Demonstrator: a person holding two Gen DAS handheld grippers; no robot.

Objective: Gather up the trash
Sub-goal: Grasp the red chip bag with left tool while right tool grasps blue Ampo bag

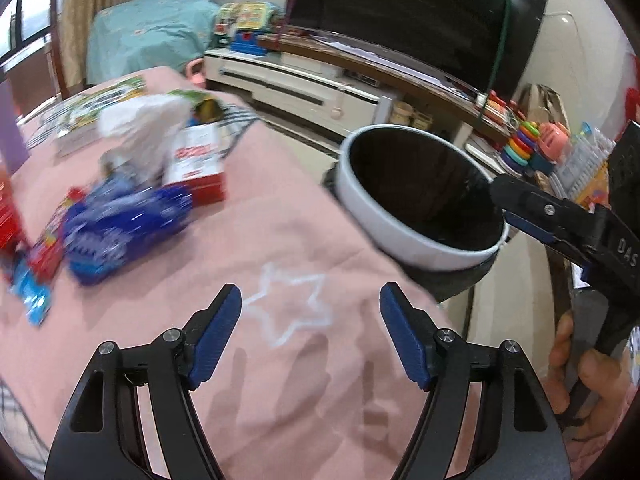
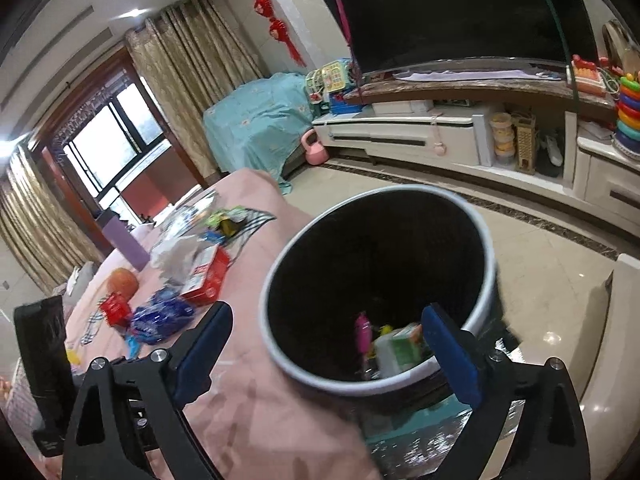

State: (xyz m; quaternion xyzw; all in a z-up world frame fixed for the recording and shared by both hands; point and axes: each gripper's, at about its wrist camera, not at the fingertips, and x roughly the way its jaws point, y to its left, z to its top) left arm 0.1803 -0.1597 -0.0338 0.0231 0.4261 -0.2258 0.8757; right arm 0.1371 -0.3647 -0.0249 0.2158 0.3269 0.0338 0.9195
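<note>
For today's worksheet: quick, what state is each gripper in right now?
Left gripper: open, holding nothing.
Right gripper: open, holding nothing, over the bin.

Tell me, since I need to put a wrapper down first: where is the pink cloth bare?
Bare around the chalk star, between the blue bag and the bin. Crowded further left: red-white box, white tissue, small packets.

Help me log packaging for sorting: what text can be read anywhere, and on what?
"DAS" on the right gripper, its body.
Red-and-white box: red print, too blurred to read.
Blue wrapper: blurred, unreadable.
Green carton in the bin: unreadable.
</note>
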